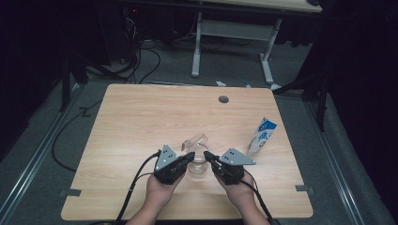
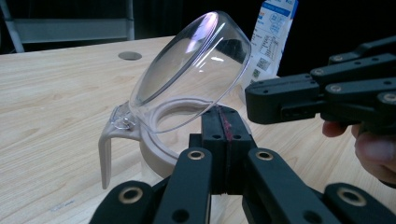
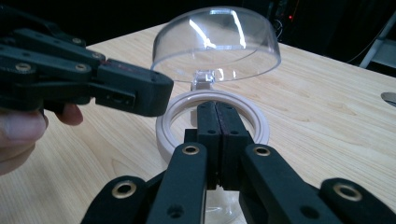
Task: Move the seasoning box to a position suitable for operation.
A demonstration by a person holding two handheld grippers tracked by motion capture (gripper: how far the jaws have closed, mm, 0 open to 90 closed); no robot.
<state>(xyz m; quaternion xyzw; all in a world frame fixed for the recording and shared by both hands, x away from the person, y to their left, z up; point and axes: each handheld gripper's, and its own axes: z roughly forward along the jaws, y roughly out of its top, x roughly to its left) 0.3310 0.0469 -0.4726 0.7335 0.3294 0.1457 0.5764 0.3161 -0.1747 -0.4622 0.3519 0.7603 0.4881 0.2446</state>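
Note:
A clear jar (image 1: pixel 198 164) with a white ring rim (image 2: pixel 156 151) (image 3: pixel 261 126) stands near the table's front middle. Its clear dome lid (image 1: pixel 196 140) (image 2: pixel 191 70) (image 3: pixel 217 42) is hinged open and tilts up behind the rim. My left gripper (image 1: pixel 190 156) (image 2: pixel 225 122) is shut with nothing between its jaws, its tips at the rim's left side. My right gripper (image 1: pixel 208 155) (image 3: pixel 217 114) is shut too, its tips at the rim's right side. Each gripper view also catches the other gripper, the right gripper (image 2: pixel 261 100) and the left gripper (image 3: pixel 154 93), close across the rim.
A blue and white carton (image 1: pixel 262 136) (image 2: pixel 271 37) stands to the right of the jar. A round cable hole (image 1: pixel 223 99) sits at the wooden table's (image 1: pixel 131 122) far side. Beyond the table stand a desk frame (image 1: pixel 232 42) and floor cables (image 1: pixel 141 65).

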